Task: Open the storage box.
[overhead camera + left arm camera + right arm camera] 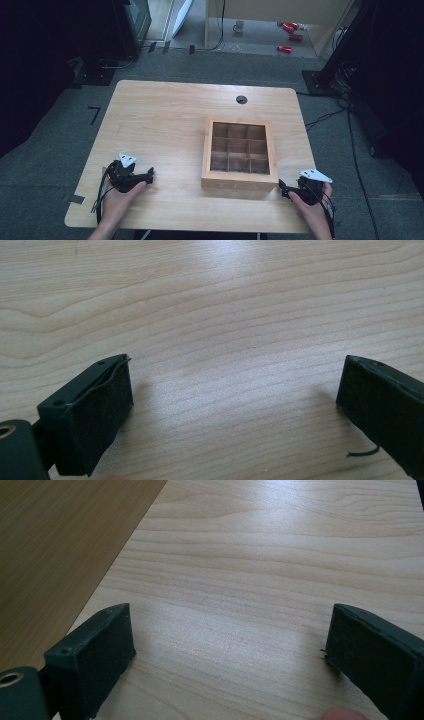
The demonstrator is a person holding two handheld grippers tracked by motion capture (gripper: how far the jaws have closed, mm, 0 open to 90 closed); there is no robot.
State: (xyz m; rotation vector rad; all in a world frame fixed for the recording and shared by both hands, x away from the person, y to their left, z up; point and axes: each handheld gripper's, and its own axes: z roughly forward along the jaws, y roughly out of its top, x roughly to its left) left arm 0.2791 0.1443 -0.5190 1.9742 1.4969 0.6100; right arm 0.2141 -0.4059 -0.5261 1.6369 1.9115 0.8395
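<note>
High view: square wooden box, nine compartments.

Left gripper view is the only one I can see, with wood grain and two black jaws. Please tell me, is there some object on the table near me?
Observer: Yes. A wooden box with nine square compartments sits on the table, to the right of the left gripper in the high view, apart from it.
Operator: Is something inside the compartments?
Observer: They look empty from above, though they are dim.
Operator: Where is the right gripper?
Observer: The right gripper rests by the box's near right corner, its jaws open with bare wood between them in its own view.
Operator: Does it touch the box?
Observer: I cannot tell; in the right gripper view the box's side runs close beside its left jaw.
</note>
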